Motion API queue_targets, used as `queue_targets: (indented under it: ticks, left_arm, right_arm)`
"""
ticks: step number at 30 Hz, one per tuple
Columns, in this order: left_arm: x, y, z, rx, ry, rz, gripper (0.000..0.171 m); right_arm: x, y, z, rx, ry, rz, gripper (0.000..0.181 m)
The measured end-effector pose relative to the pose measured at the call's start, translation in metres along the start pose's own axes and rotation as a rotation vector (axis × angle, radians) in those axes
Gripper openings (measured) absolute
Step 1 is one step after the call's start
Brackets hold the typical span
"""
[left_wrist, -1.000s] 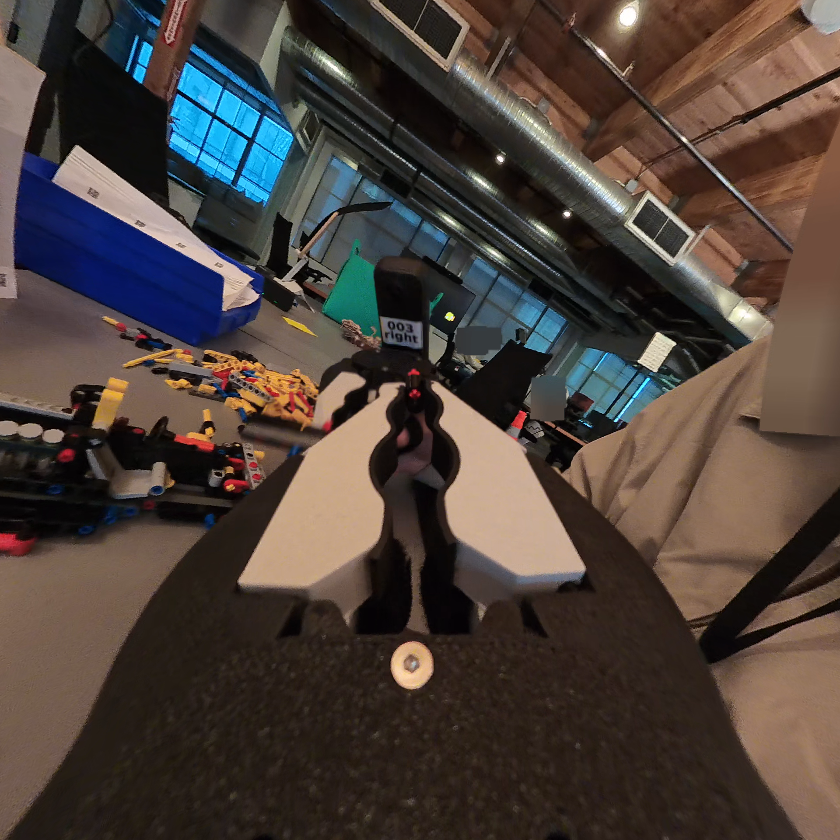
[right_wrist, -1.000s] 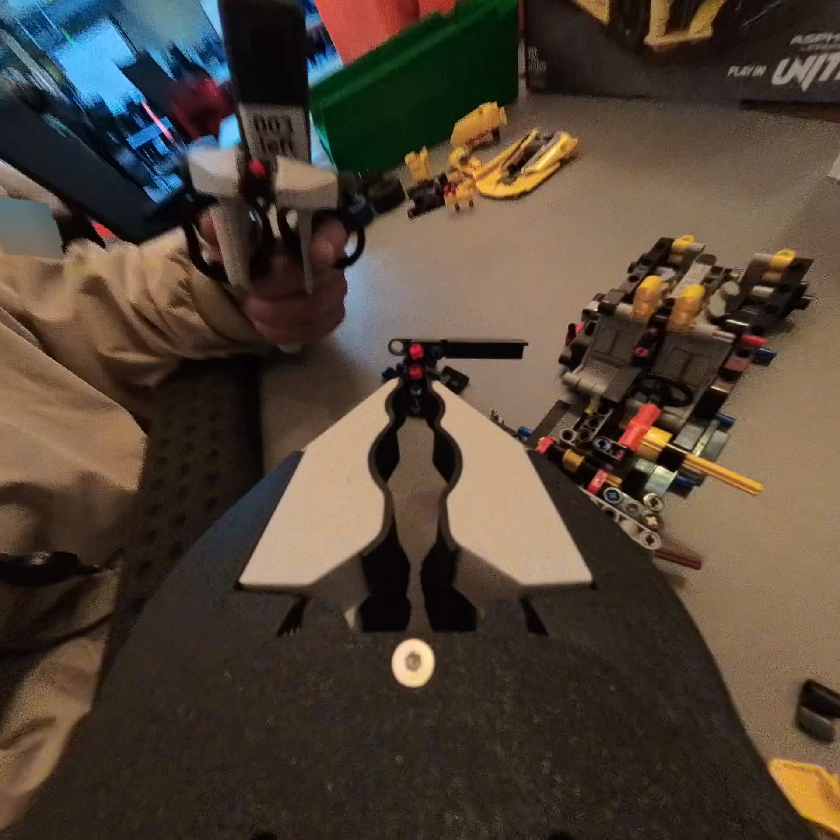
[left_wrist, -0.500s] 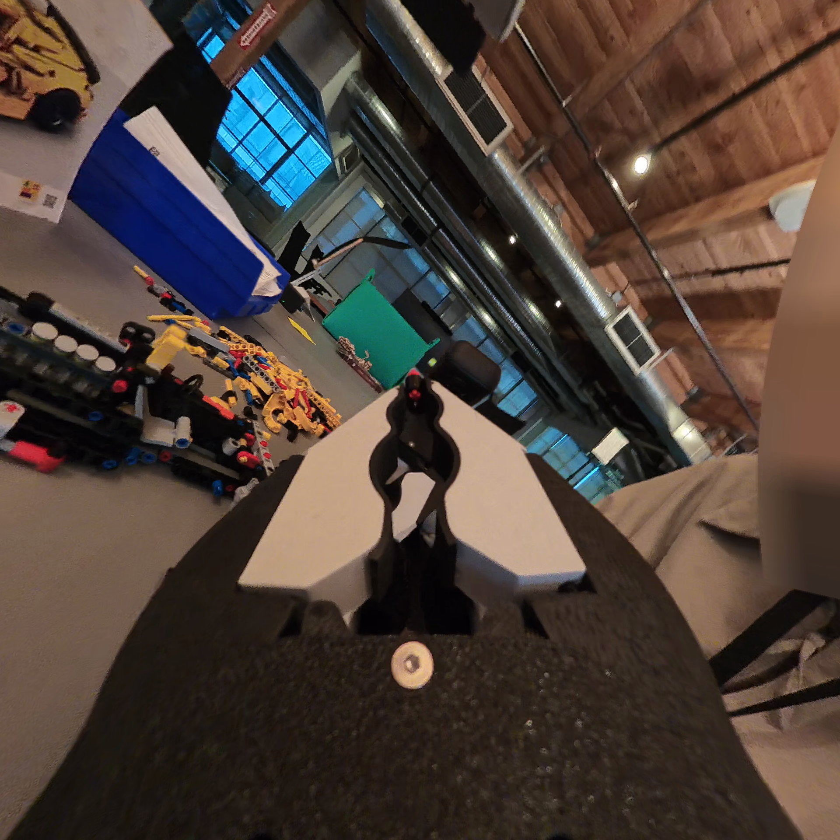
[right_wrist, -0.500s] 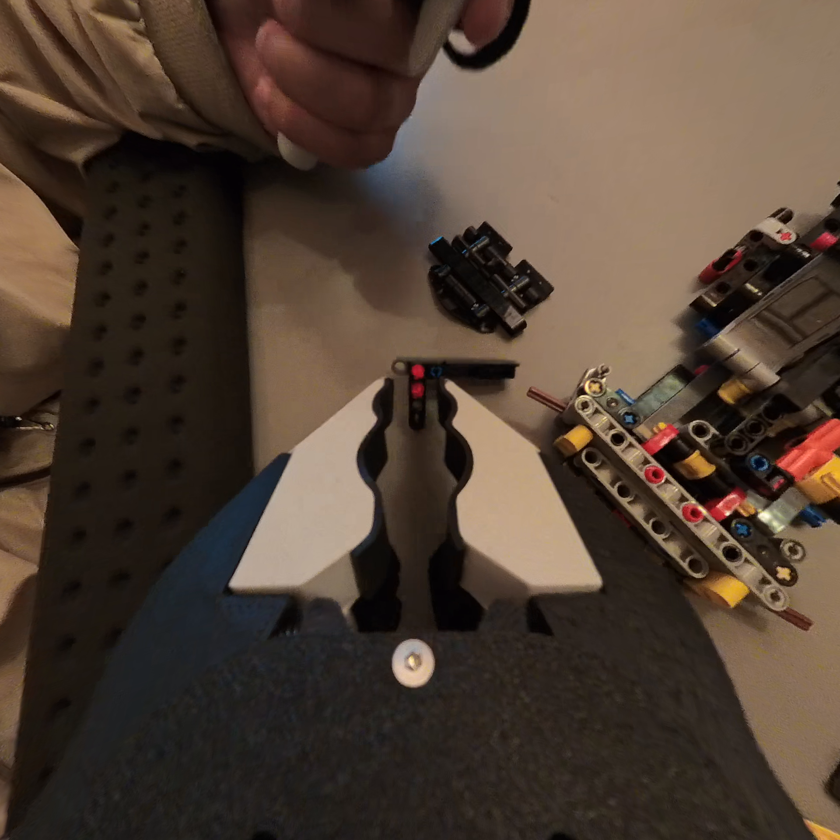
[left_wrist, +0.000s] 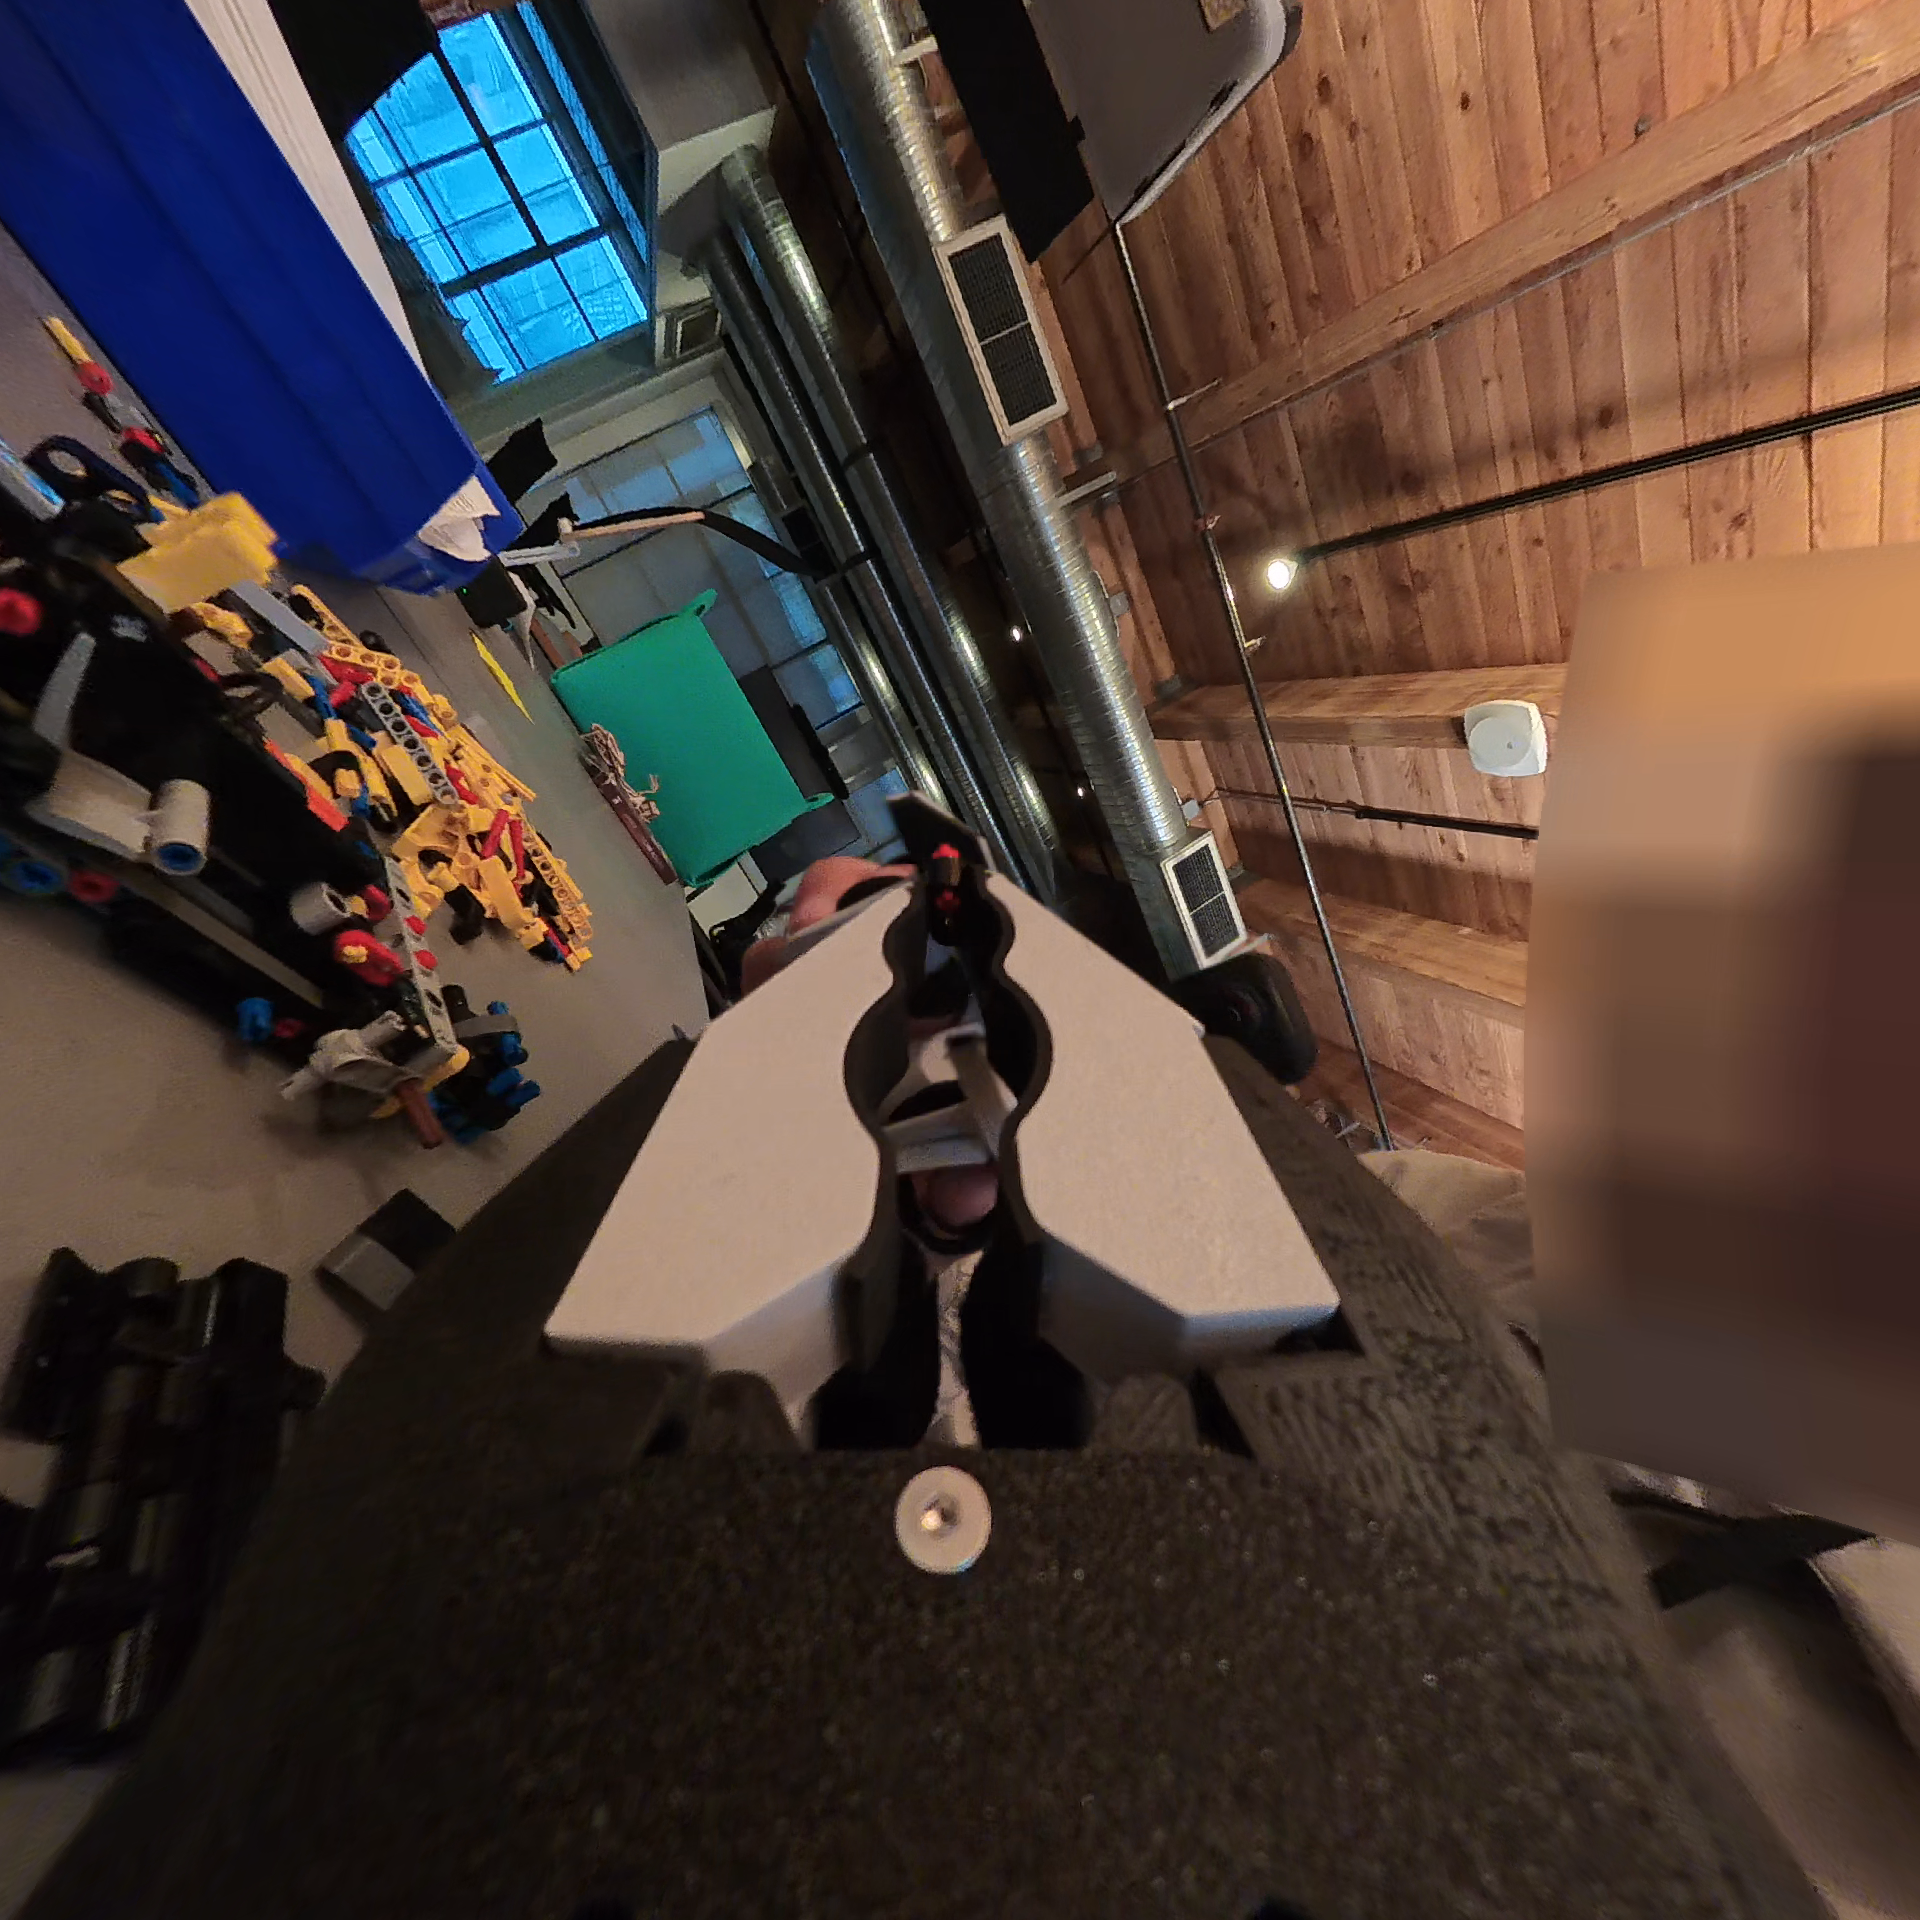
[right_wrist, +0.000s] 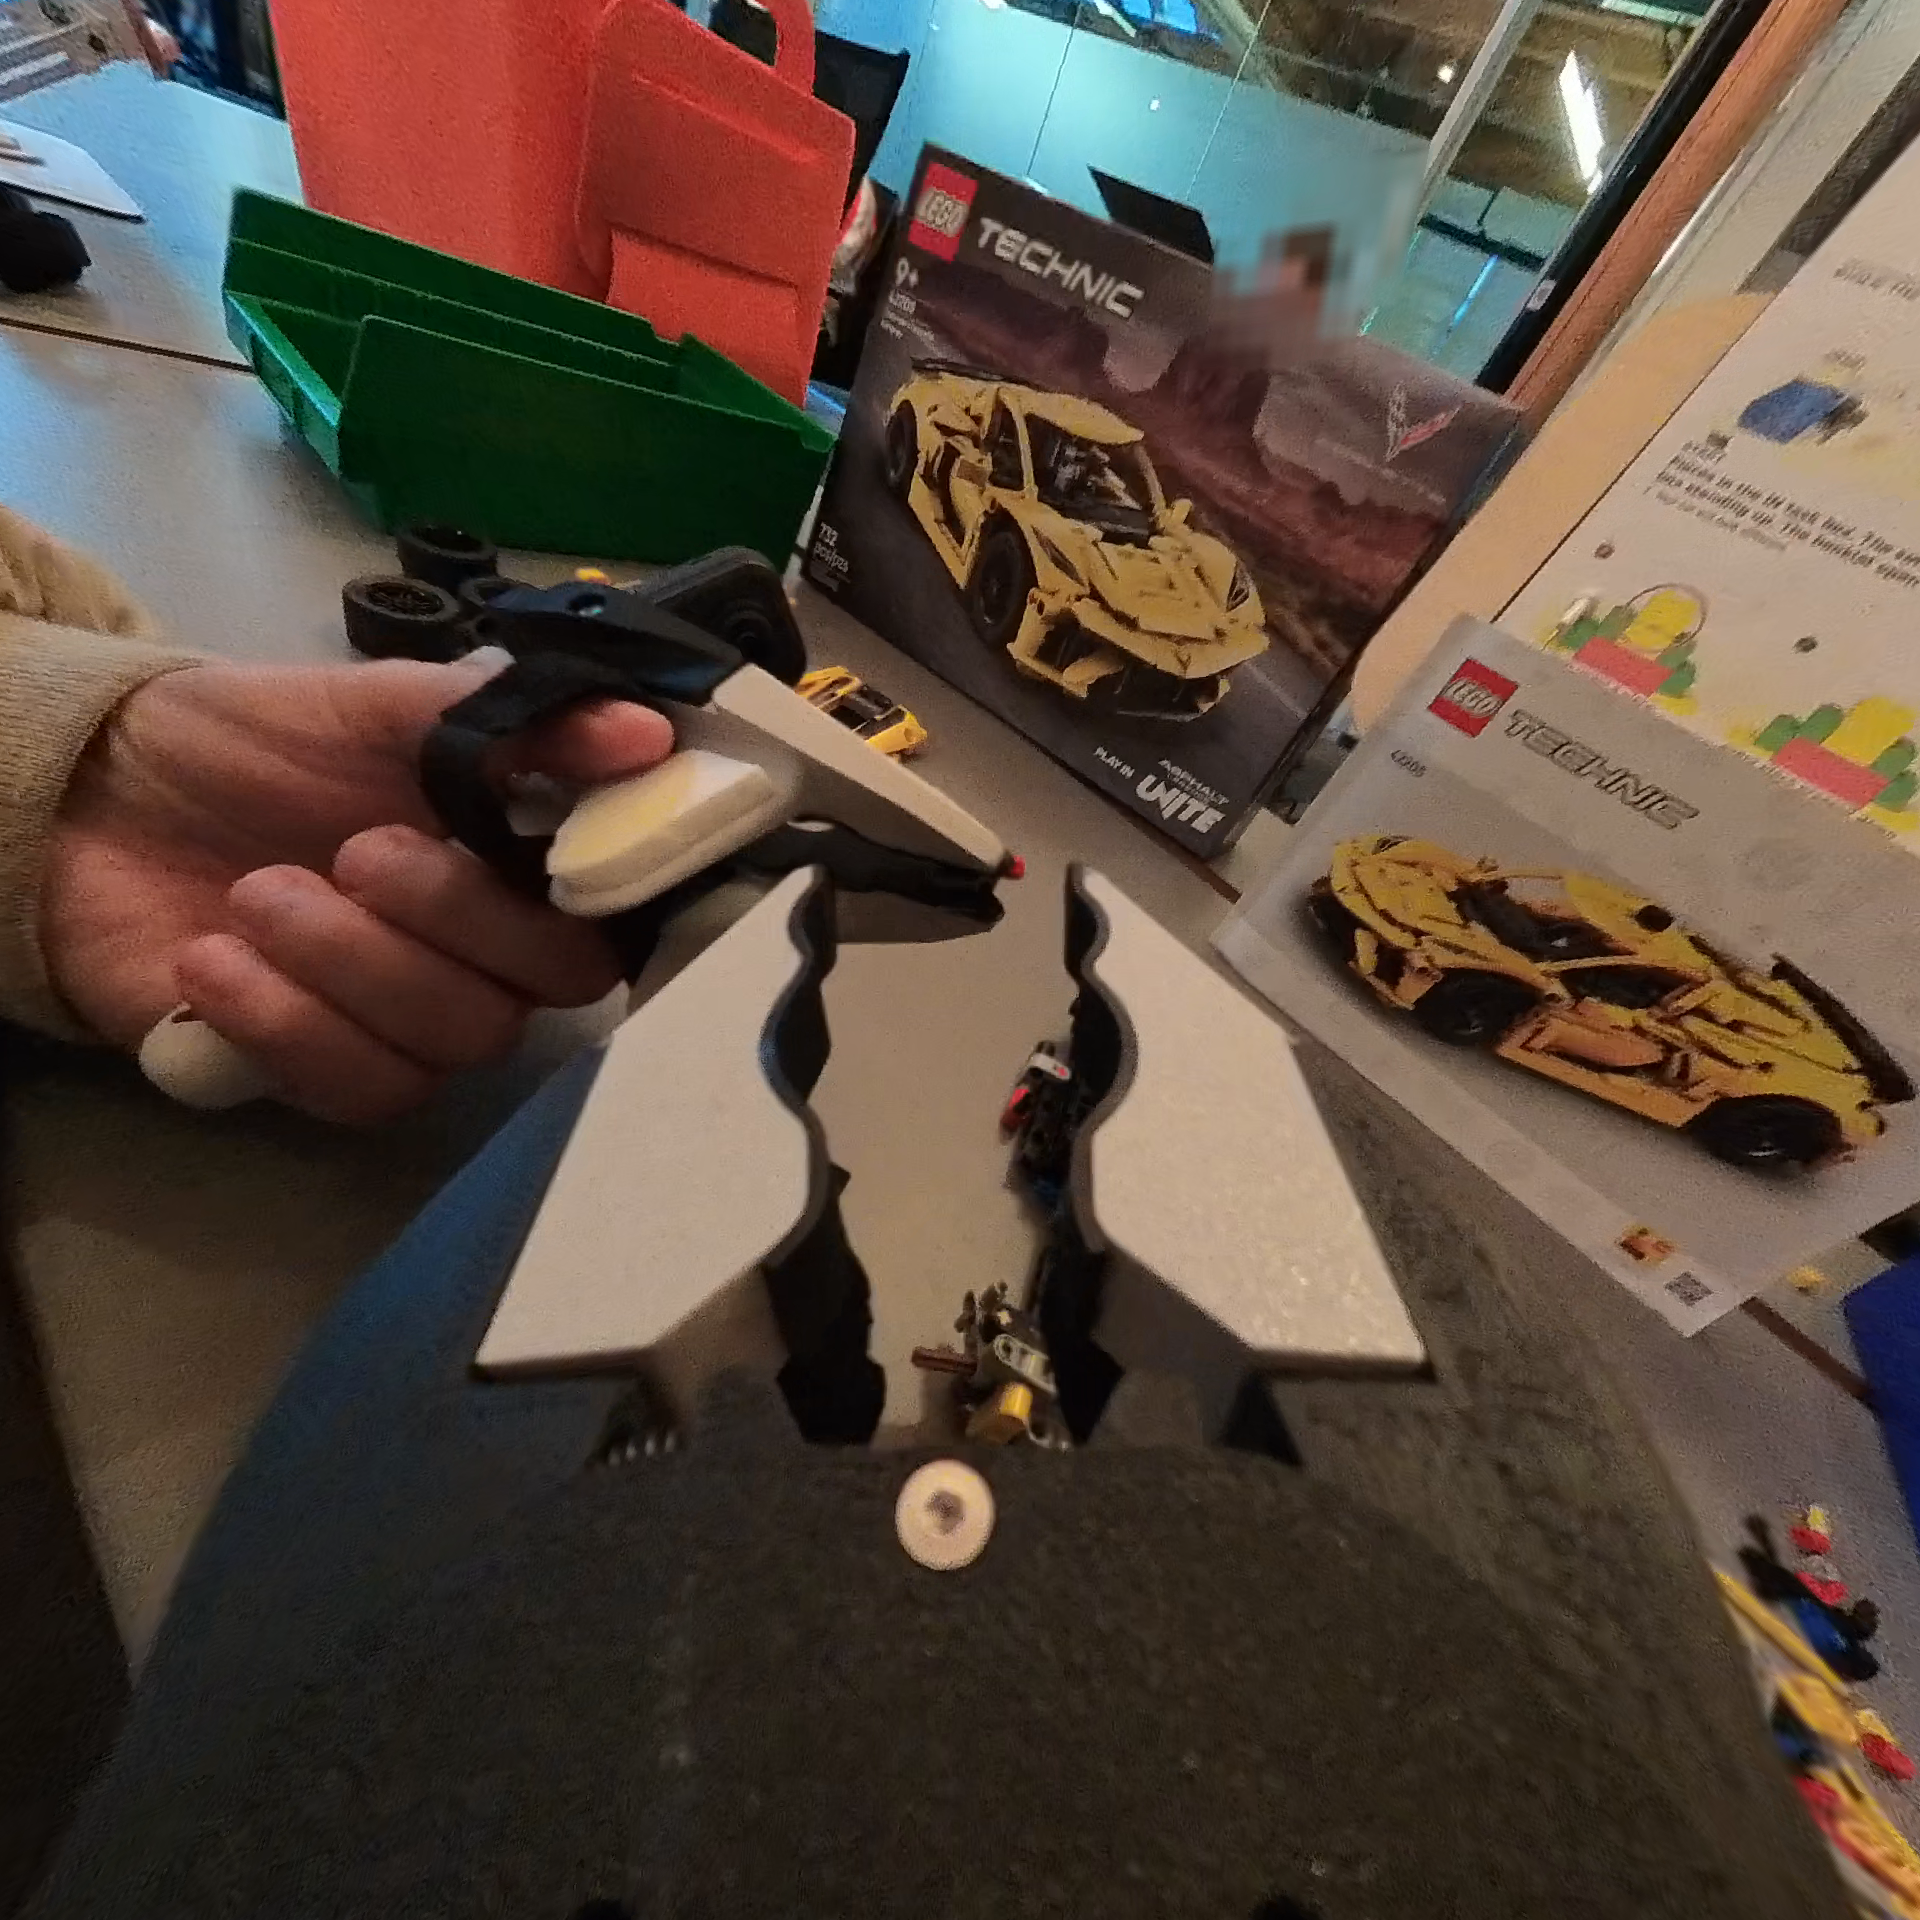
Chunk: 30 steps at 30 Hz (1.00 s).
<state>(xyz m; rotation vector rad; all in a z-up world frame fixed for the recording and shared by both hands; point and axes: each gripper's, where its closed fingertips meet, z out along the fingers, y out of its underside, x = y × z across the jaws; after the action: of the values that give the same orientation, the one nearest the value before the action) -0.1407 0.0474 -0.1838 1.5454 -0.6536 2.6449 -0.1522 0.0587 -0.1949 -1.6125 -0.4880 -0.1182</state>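
My left gripper (left_wrist: 943, 883) is shut on a small black brick piece with red pins (left_wrist: 943, 857), held in the air and tilted toward the ceiling. In the right wrist view, a hand holds that same gripper (right_wrist: 987, 868) with a red pin showing at its tip. It sits just beside my right gripper's left fingertip (right_wrist: 810, 904). My right gripper (right_wrist: 948, 883) is open and empty above the grey table (right_wrist: 156, 468). A small black and red piece (right_wrist: 1039, 1091) lies on the table, seen between its fingers close to the right one.
A green bin (right_wrist: 520, 416), a red foam shape (right_wrist: 582, 156), a box picturing a yellow car (right_wrist: 1122, 499), a booklet (right_wrist: 1558, 956) and black tyres (right_wrist: 405, 613) stand ahead. A blue bin (left_wrist: 208, 260), a yellow brick pile (left_wrist: 457, 810) and a black chassis build (left_wrist: 156, 810) lie left. Both grippers' tips are close together, under 4 cm apart.
My right gripper opened, and the black beam with red pins it held is no longer in it. It lifted to look across the table. My left gripper stayed shut on its piece and tilted upward.
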Motion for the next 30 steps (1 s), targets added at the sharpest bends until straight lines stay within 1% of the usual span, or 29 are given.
queue_targets:
  ticks: [2, 3, 4, 6, 8, 10, 12, 13, 15, 17, 18, 21, 23, 25, 28, 30]
  left_arm:
    - [0.001, 0.003, 0.001, -0.015, 0.006, -0.003, 0.007]
    - [0.002, 0.004, 0.002, -0.023, 0.012, -0.006, 0.007]
    - [0.001, 0.005, 0.002, -0.028, 0.01, -0.009, 0.007]
    - [0.001, 0.008, 0.002, -0.045, 0.01, -0.01, 0.007]
    - [0.004, 0.01, 0.003, -0.064, 0.022, -0.009, 0.007]
    - [0.005, 0.011, 0.001, -0.098, 0.013, 0.024, 0.007]
    - [0.007, 0.007, -0.003, -0.09, 0.014, 0.042, 0.007]
    - [0.007, 0.004, -0.005, -0.08, 0.011, 0.04, 0.007]
    - [0.006, -0.002, -0.01, -0.048, 0.005, 0.035, 0.007]
    - [0.007, -0.008, -0.013, -0.026, 0.005, 0.044, 0.008]
    - [0.008, -0.007, -0.013, -0.033, 0.004, 0.059, 0.008]
    - [0.013, 0.005, -0.008, -0.11, 0.01, 0.113, 0.01]
    - [0.017, 0.014, -0.004, -0.159, 0.029, 0.125, 0.012]
    - [0.016, 0.02, -0.002, -0.194, 0.015, 0.145, 0.011]
    - [0.014, 0.023, -0.003, -0.214, -0.007, 0.174, 0.007]
    - [0.011, 0.021, -0.003, -0.21, -0.041, 0.221, 0.007]
  right_arm:
    - [0.002, -0.003, -0.002, 0.016, 0.035, -0.058, 0.031]
    - [0.002, -0.003, -0.003, 0.02, 0.042, -0.08, 0.021]
    - [0.004, -0.001, -0.003, 0.01, 0.05, -0.091, 0.018]
    - [0.004, 0.0, -0.005, 0.017, 0.018, -0.073, 0.016]
    - [0.002, -0.003, -0.007, 0.039, -0.012, -0.07, 0.015]
    - [0.003, -0.004, -0.009, 0.047, -0.01, -0.098, 0.015]
    - [0.004, -0.007, -0.013, 0.076, -0.028, -0.109, 0.015]
    - [0.001, -0.008, -0.013, 0.085, -0.071, -0.104, 0.015]
    - [-0.003, -0.01, -0.014, 0.109, -0.142, -0.035, 0.015]
    - [0.002, -0.016, -0.016, 0.151, -0.155, 0.036, 0.015]
    - [0.003, -0.017, -0.017, 0.163, -0.158, 0.038, 0.015]
    - [-0.006, -0.017, -0.018, 0.178, -0.22, 0.045, 0.015]
    - [-0.009, -0.015, -0.017, 0.168, -0.231, 0.029, 0.015]
    - [-0.013, -0.014, -0.016, 0.156, -0.248, 0.021, 0.015]
    - [-0.014, -0.011, -0.015, 0.143, -0.245, 0.003, 0.015]
    - [-0.011, -0.008, -0.014, 0.125, -0.209, -0.02, 0.014]
